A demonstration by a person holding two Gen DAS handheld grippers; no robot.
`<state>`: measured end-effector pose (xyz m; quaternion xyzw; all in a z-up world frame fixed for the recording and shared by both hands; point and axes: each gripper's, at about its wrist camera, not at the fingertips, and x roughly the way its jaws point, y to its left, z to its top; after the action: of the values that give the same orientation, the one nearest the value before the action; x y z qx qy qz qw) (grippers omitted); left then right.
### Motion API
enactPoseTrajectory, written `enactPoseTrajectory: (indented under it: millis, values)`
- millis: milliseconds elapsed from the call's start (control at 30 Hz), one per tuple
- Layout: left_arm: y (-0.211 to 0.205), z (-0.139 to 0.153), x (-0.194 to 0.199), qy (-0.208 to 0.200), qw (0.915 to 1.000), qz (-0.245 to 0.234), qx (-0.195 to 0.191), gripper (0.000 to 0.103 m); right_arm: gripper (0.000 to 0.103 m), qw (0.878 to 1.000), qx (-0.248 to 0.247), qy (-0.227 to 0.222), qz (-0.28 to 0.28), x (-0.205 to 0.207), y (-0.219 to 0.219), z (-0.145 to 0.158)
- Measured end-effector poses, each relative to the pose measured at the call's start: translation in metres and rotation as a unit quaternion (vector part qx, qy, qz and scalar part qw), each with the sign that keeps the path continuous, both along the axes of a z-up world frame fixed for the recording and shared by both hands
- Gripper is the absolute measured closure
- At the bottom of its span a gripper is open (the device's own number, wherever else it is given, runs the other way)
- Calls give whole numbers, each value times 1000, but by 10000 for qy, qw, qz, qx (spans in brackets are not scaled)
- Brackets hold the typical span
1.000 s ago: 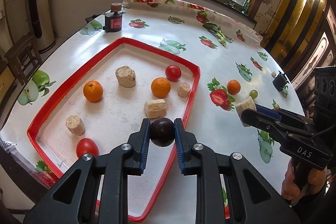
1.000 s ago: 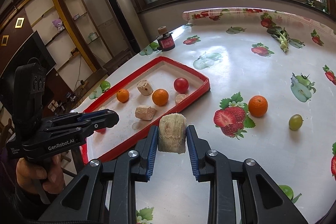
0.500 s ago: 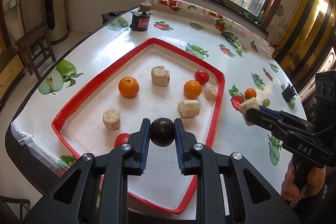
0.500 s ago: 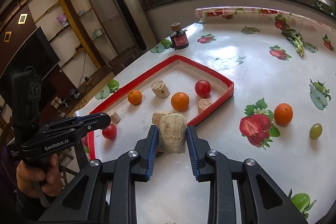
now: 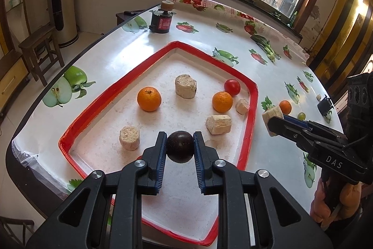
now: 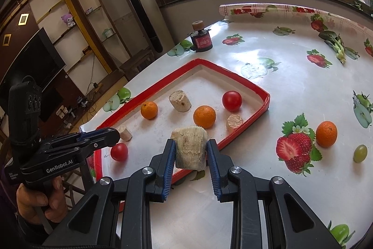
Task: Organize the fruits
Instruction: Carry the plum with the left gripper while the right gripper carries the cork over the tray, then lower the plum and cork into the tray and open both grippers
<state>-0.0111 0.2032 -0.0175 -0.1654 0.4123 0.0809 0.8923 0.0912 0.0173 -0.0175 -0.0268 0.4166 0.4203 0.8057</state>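
A big round table (image 5: 275, 155) wears a white cloth with fruit pictures on it. On the table sits a red tray (image 5: 98, 104). Inside the tray lie two oranges (image 5: 149, 99), a red tomato (image 5: 232, 87) near the far right side, and some pale chunky pieces (image 5: 185, 86). The left gripper (image 5: 180, 151) hangs over the near part of the tray, and its blue fingers (image 5: 160, 153) squeeze a dark round plum (image 5: 180, 149). The right gripper (image 6: 190, 153) is over the tray's near edge, fingers clamped on a pale chunk (image 6: 190, 147). Out on the cloth, beside a strawberry picture, sit another orange (image 6: 326, 133) and a small green grape (image 6: 360, 153).
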Motion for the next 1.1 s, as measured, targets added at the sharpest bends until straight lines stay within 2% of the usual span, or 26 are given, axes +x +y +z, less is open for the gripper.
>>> enactPoseTrajectory:
  millis: [767,1100]
  values:
    - [-1,-31,55,501,9987,0,42,83,75,9989,-402,136,179,41,38,-32]
    - [-2,-43,61,735,9973,45,35,83,74,9988,-341,244,235,45,37,-36]
